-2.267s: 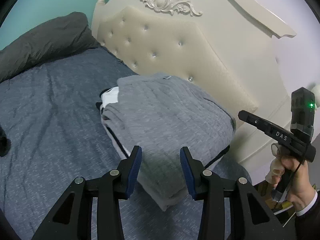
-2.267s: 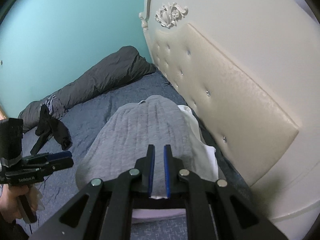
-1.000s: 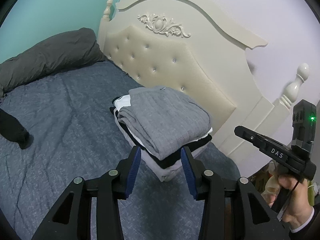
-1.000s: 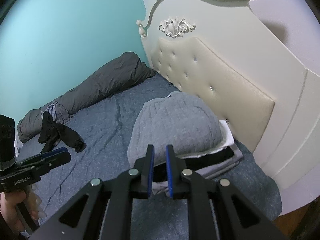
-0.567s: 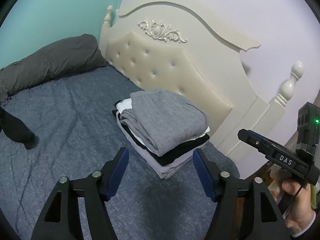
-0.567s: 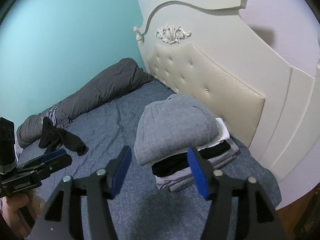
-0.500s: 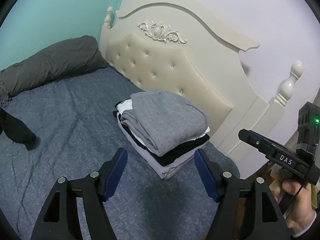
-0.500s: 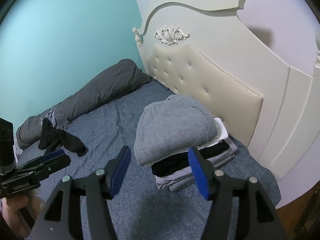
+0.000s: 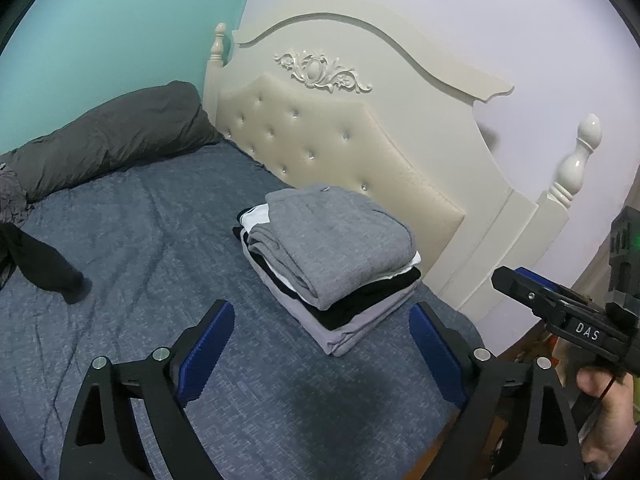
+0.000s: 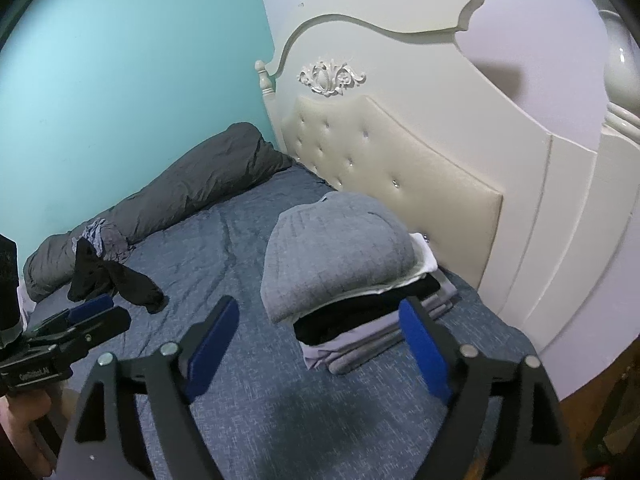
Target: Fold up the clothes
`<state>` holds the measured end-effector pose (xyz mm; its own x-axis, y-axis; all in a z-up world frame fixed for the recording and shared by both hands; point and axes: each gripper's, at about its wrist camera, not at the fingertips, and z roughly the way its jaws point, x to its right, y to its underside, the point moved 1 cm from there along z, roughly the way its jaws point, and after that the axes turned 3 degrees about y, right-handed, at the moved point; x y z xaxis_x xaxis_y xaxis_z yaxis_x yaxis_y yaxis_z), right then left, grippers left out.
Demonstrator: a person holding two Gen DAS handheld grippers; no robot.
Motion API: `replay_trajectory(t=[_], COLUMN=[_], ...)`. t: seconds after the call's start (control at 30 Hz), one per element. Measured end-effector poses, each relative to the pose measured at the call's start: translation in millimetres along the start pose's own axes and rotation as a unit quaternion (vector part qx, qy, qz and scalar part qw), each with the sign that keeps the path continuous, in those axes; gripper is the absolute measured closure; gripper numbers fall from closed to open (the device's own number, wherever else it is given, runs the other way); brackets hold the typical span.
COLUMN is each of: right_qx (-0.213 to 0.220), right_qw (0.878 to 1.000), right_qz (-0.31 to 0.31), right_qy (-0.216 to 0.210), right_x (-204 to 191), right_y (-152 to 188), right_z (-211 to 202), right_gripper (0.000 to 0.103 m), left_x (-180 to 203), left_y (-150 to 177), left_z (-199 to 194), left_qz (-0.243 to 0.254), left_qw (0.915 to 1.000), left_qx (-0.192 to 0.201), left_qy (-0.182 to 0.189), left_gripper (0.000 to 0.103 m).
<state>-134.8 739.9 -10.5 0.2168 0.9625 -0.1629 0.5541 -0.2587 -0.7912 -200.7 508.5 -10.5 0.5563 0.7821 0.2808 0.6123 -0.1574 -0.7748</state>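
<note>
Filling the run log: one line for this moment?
left tool open, empty | right tool open, empty | grey top on folded stack

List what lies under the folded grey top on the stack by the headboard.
Under the grey top show edges of a white garment, a black one and pale grey folded pieces at the bottom. Only the edges show; what kind of garments they are is covered.

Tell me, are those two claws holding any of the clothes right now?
No. The left gripper and right gripper are open, holding nothing; the folded stack lies beyond them.
</note>
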Motion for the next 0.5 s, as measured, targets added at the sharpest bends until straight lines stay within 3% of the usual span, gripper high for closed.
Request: replay_trajectory(t=[0.23, 0.5], right_qx=[0.005, 0.014], right_qw=[1.000, 0.999], right_qz=[0.000, 0.007], right_qy=[0.015, 0.037], right_x=[-7, -13], right_y=[7, 13], right_z=[-12, -26], right_gripper=[0.006, 0.002], left_x=[-2, -1], left_y=[4, 5], left_z=[-9, -19], left_qz=[0.001, 0.006], left_qw=[1.0000, 1.0000], left_qx=[0.002, 0.001], left_qy=[0.000, 0.005], left_gripper=[0.001, 0.000])
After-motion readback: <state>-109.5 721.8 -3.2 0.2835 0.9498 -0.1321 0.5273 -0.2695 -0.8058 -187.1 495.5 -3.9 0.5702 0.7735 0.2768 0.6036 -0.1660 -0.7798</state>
